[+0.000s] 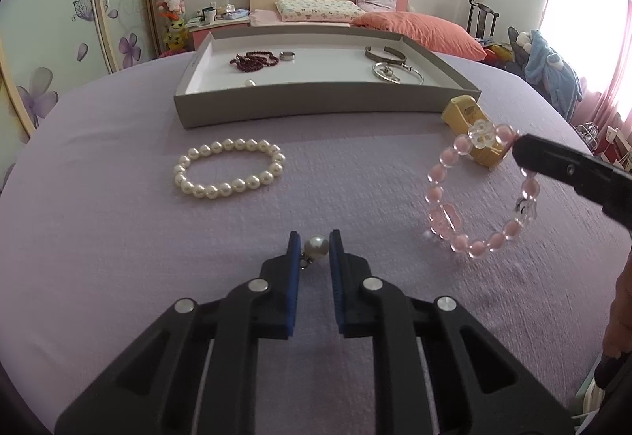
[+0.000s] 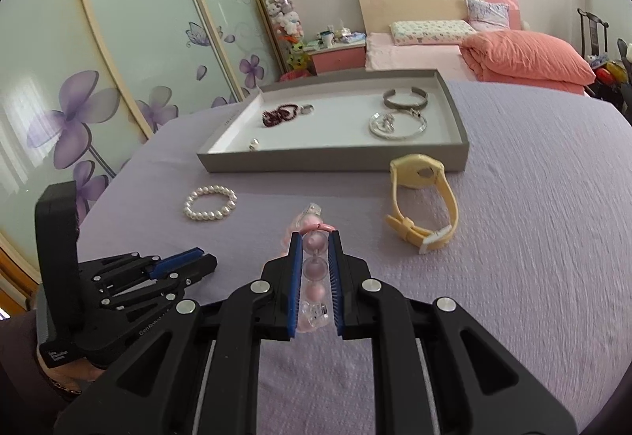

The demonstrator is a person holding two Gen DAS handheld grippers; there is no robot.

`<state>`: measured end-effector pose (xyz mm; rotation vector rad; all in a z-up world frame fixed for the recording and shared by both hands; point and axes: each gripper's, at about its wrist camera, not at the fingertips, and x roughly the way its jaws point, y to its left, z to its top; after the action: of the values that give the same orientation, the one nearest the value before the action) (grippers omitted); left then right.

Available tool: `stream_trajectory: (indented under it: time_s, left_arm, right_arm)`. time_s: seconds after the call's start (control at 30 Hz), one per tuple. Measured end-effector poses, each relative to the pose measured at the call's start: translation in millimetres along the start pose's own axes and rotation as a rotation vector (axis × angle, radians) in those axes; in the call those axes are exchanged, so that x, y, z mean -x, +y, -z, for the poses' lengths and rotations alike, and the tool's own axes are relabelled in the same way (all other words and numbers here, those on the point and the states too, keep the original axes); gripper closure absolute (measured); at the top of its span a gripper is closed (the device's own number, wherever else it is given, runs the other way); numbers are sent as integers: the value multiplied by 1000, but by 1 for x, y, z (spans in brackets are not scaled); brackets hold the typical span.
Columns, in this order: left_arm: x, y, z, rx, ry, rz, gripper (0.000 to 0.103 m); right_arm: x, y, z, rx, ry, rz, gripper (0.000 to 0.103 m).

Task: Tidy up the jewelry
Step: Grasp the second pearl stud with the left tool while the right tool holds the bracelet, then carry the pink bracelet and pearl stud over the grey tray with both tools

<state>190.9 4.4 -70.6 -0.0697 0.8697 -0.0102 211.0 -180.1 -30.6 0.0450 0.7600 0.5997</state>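
Because the grey tray (image 1: pixel 316 101) on the lavender-covered surface (image 1: pixel 118 237) is where jewelry gathers, the loose pieces lie in front of it: the yellow watch (image 2: pixel 424 206), then the pearl bracelet (image 1: pixel 229 168). The right tongs (image 2: pixel 315 233) clench the pink bead bracelet (image 1: pixel 482 198), lifted for carrying; the left tongs (image 1: pixel 315 237) pinch a pearl earring (image 1: pixel 317 246).

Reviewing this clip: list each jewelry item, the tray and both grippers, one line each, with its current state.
Left hand-held gripper: shut on the pearl earring.
Right hand-held gripper: shut on the pink bracelet, held off the cloth.
Pearl bracelet: flat on the cloth, outside the tray.
Yellow watch: on its side, outside the tray.
Tray: open, holding the dark red beads, ring, loose pearl, cuff and silver bangle.
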Motion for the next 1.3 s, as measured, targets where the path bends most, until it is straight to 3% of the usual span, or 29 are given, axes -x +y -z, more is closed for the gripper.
stream_trajectory:
  time_s: [0.7, 1.3]
  left_arm:
    - [51, 45, -37, 107, -165, -30, 88]
    - [46, 52, -54, 133, -179, -29, 88]
  right_arm:
    - [14, 12, -19, 32, -62, -15, 89]
    - [7, 14, -36, 54, -87, -10, 89]
